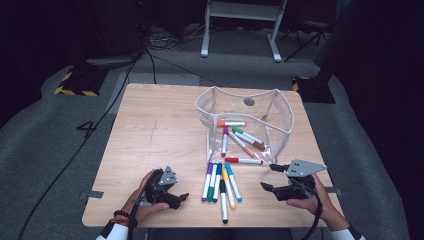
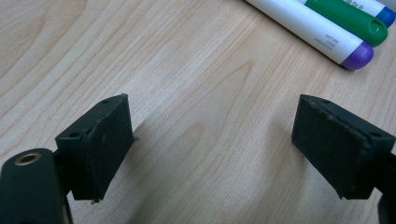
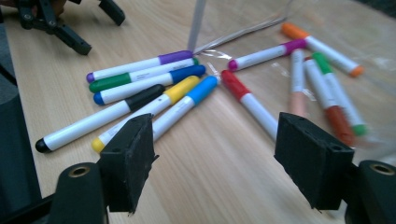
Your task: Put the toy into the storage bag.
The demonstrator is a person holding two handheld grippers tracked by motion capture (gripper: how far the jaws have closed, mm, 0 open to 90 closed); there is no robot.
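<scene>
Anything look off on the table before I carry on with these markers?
One oddity: the clear pouch lies open on the table, and the red-capped marker sits at its mouth, apparently half in and half out. Six more markers lie fanned outside it, the black-capped one sticking out nearest the table edge. No damage or spill visible.

In the left gripper view, the purple-capped marker point(image 2: 322, 35) and green marker point(image 2: 348, 17) are running off the top edge. In the right gripper view, markers inside the clear pouch point(image 3: 261, 28) are blurring at the right.
</scene>
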